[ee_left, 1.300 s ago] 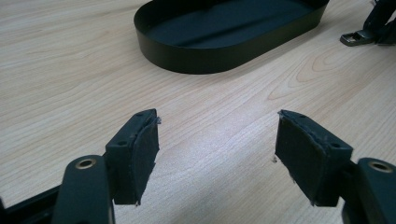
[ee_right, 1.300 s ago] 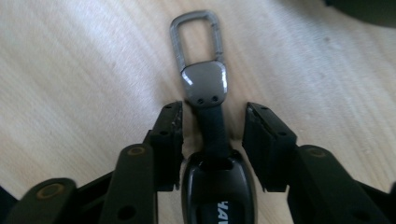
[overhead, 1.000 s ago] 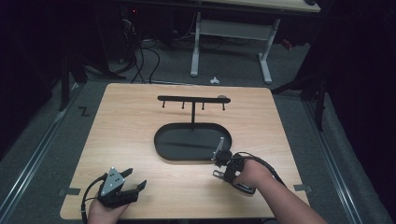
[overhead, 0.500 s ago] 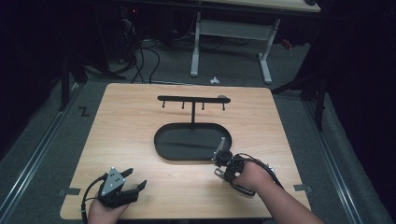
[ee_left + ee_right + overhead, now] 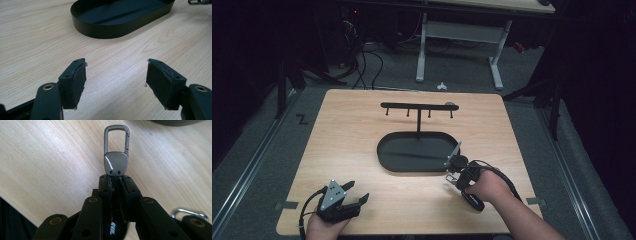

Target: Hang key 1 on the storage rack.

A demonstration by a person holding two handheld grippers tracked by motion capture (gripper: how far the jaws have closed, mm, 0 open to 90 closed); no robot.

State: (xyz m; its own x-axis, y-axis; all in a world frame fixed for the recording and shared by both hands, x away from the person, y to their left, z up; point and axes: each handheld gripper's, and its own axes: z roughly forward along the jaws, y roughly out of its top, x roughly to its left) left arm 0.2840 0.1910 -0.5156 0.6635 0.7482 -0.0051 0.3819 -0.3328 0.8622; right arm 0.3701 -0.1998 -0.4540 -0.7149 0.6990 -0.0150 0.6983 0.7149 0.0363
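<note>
A: What's my right gripper (image 5: pixel 115 181) doing?
B: I see its 2 jaws pinching a metal key clip (image 5: pixel 116 155), lifted just beside the black oval tray (image 5: pixel 387 155).
A: And my left gripper (image 5: pixel 116 82)?
B: Spread wide, holding nothing, low over the wooden table (image 5: pixel 352 130) near its front edge.

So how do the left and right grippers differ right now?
The left gripper has its jaws wide apart with nothing between them; the right gripper is shut on a metal clip. The left sits at the table's near edge; the right is beside the black tray. Both are hand-held.
</note>
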